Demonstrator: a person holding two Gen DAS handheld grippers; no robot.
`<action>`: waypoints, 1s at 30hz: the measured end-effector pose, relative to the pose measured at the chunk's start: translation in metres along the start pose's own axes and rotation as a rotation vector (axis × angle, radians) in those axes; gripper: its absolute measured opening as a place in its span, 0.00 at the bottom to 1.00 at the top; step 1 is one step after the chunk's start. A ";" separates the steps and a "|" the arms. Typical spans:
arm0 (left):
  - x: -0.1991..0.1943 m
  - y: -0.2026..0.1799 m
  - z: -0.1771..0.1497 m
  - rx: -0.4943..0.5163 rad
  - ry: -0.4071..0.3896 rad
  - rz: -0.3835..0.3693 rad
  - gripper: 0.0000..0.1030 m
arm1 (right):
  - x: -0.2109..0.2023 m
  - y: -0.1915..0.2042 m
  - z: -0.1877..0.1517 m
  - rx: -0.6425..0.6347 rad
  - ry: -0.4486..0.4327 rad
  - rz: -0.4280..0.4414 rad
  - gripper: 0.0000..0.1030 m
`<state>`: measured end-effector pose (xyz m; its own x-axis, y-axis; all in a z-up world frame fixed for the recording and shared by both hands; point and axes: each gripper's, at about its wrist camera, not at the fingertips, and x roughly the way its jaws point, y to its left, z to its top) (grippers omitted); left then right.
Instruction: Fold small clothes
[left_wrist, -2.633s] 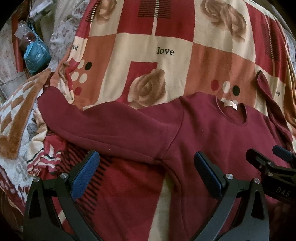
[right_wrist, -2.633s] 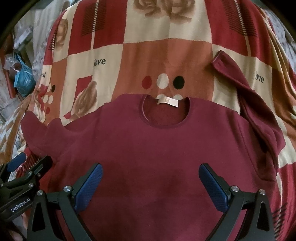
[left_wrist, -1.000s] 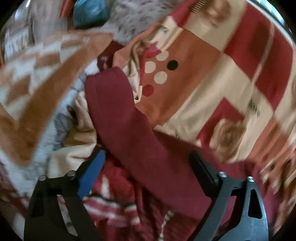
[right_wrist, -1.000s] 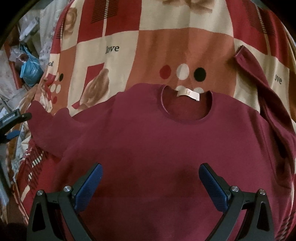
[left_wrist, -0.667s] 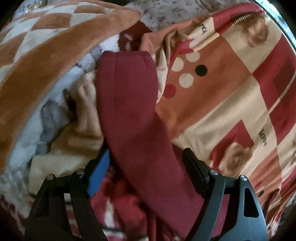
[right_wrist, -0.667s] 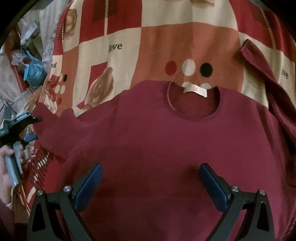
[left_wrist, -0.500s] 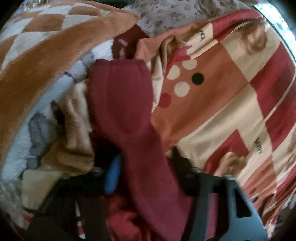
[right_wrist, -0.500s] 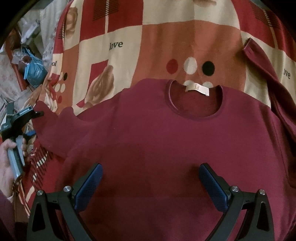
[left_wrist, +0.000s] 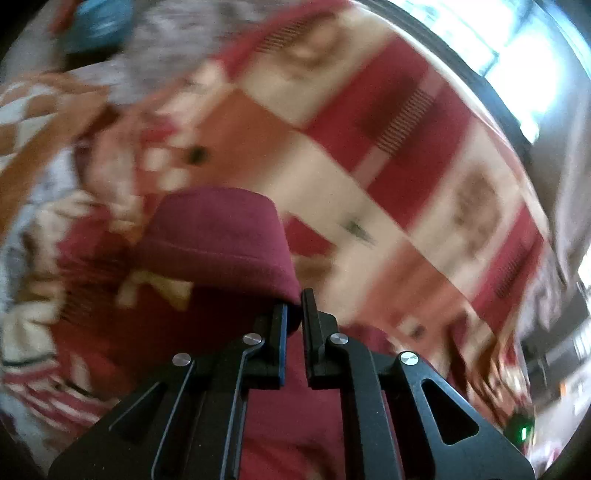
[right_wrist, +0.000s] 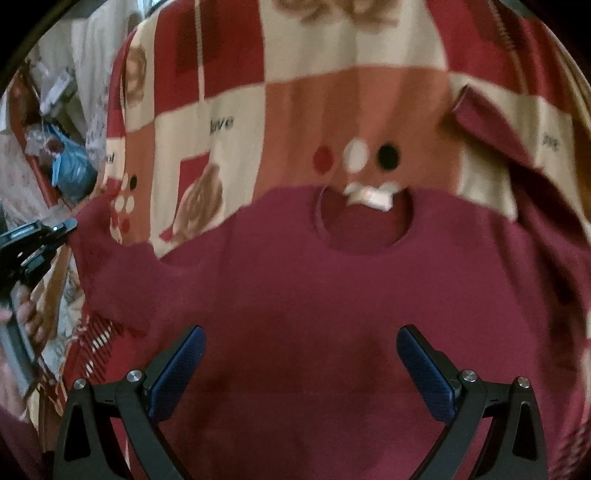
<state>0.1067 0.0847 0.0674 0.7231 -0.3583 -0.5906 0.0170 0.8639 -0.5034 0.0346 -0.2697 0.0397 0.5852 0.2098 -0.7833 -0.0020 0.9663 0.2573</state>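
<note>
A maroon sweater (right_wrist: 332, 288) lies flat on a patterned blanket (right_wrist: 295, 92), neck label (right_wrist: 369, 197) at the far side. My left gripper (left_wrist: 293, 306) has closed down and is shut on the end of the sweater's left sleeve (left_wrist: 218, 236), which is lifted and folded over above the jaws. In the right wrist view that gripper (right_wrist: 55, 229) is at the far left, at the tip of the sleeve (right_wrist: 107, 251). My right gripper (right_wrist: 301, 354) hangs open over the sweater's body with nothing between its pads. The other sleeve (right_wrist: 491, 125) lies angled up at the right.
A rumpled orange-and-white blanket (left_wrist: 33, 122) lies bunched at the left edge of the bed. A blue bag (right_wrist: 74, 166) and clutter sit beyond it. A person's hand (right_wrist: 29, 314) holds the left gripper's handle. A bright window (left_wrist: 517, 55) is at the far right.
The left gripper's jaws went from wide apart around the sleeve to shut on it, and it lifted the sleeve end and swung toward the bed. The right gripper rose a little.
</note>
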 end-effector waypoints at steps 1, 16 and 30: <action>0.002 -0.019 -0.007 0.033 0.016 -0.029 0.06 | -0.006 -0.005 0.003 0.008 -0.013 -0.008 1.00; 0.091 -0.163 -0.164 0.326 0.432 -0.114 0.12 | -0.050 -0.090 0.007 0.186 -0.014 -0.043 1.00; 0.025 -0.050 -0.112 0.248 0.188 0.292 0.55 | 0.008 -0.065 0.028 0.100 0.108 -0.121 0.97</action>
<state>0.0466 -0.0076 0.0071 0.5839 -0.1248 -0.8022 0.0124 0.9894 -0.1450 0.0615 -0.3348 0.0328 0.4861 0.1127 -0.8666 0.1466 0.9671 0.2080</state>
